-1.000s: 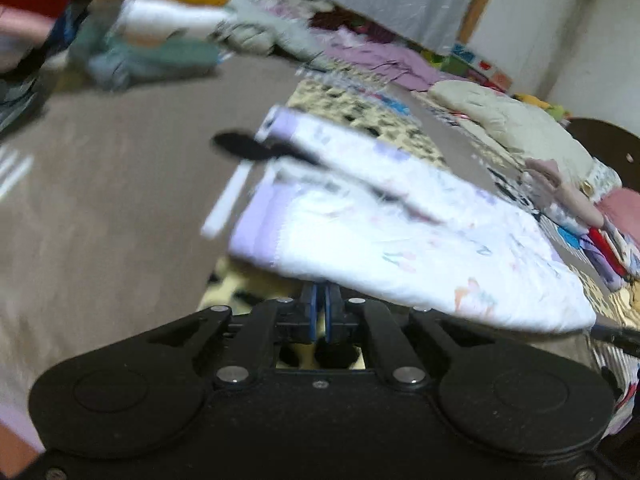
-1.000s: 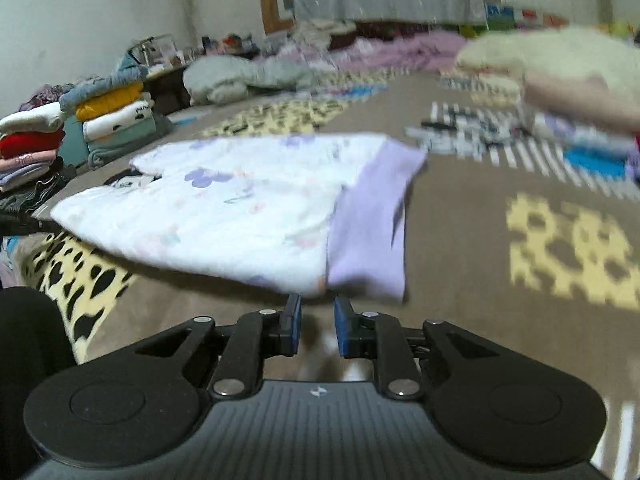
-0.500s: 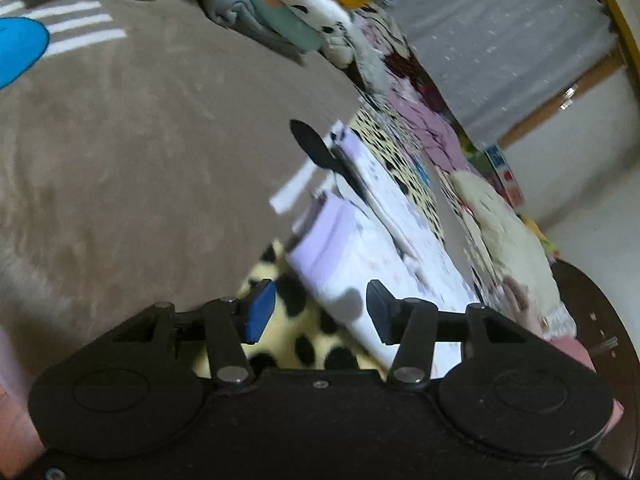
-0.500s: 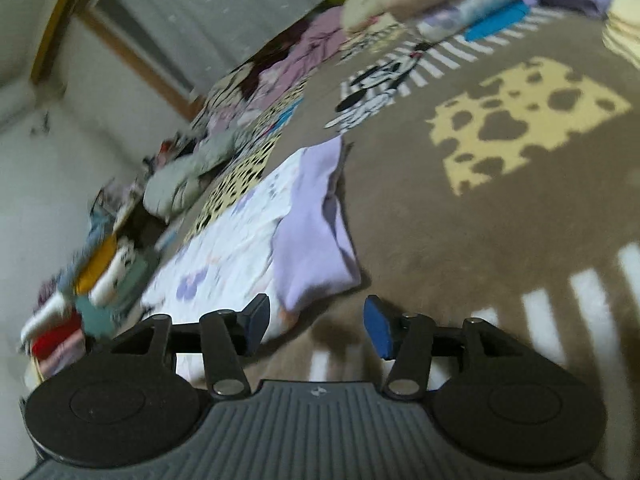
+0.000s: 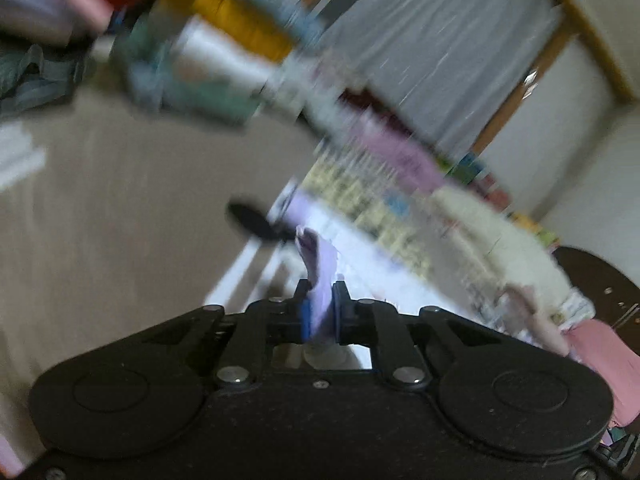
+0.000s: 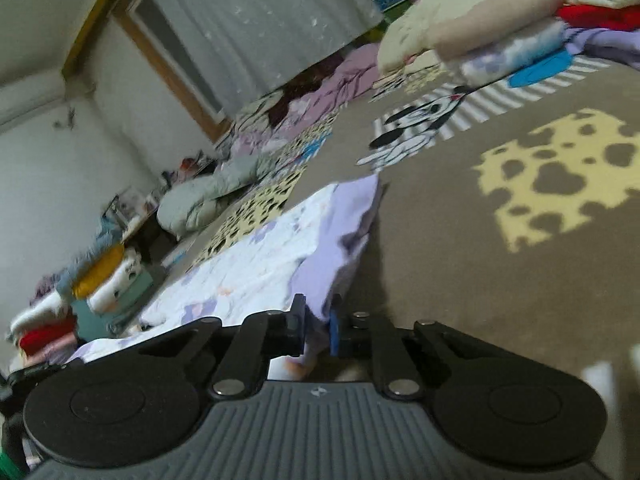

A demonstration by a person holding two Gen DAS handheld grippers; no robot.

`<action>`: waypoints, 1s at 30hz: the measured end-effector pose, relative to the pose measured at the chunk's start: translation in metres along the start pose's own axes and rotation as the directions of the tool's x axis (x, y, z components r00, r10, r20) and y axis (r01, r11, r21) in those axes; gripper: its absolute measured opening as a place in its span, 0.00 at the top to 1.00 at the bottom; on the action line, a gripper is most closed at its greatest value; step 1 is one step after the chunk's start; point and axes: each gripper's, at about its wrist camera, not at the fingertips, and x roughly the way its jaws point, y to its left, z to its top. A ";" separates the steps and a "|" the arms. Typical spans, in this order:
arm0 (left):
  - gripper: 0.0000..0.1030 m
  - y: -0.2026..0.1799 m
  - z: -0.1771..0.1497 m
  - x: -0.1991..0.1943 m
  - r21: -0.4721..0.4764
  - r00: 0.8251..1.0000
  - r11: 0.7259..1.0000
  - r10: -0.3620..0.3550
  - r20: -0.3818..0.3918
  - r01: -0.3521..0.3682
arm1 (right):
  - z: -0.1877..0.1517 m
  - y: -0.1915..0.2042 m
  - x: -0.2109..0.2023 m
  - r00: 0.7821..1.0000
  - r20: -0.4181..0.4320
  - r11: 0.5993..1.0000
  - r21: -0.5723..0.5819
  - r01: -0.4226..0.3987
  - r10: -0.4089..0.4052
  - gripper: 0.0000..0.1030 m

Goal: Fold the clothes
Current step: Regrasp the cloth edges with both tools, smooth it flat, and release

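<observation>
Lilac hem (image 5: 320, 280) pinched between both grippers, brown blanket (image 6: 480, 280) beside.

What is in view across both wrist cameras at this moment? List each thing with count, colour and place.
garment: one, white print with lilac hem, spread on the blanket, hem pinched at both ends
blanket: one, brown with yellow spotted patches and a cartoon dog, under everything
folded stack: one pile, yellow, white, teal, red, far left by the wall
cream bundle: one, cream and beige, far right
grey bundle: one, pale grey, beyond the garment
curtain: one, grey, wood-framed window
left tongs: black, blue pads, shut on lilac hem
right tongs: black, blue pads, shut on lilac hem
</observation>
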 end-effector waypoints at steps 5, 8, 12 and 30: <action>0.80 0.024 -0.025 0.023 -0.004 0.980 0.989 0.147 -0.136 -0.149 | -0.007 -0.010 0.008 0.995 -0.088 0.998 0.001 0.056 -0.055 0.88; 0.72 0.028 -0.026 0.011 -0.048 0.986 0.989 0.133 -0.105 -0.139 | -0.010 -0.008 0.000 0.995 -0.074 0.998 -0.009 0.069 -0.069 0.86; 0.62 0.020 -0.025 0.001 -0.019 0.982 0.984 0.177 -0.070 -0.179 | -0.009 0.004 -0.012 0.994 -0.021 0.990 -0.095 0.108 -0.111 0.79; 0.52 -0.034 -0.036 -0.043 0.250 0.984 0.958 0.164 -0.063 -0.143 | -0.056 0.092 -0.010 0.994 -0.032 0.746 -0.664 0.058 -0.106 0.66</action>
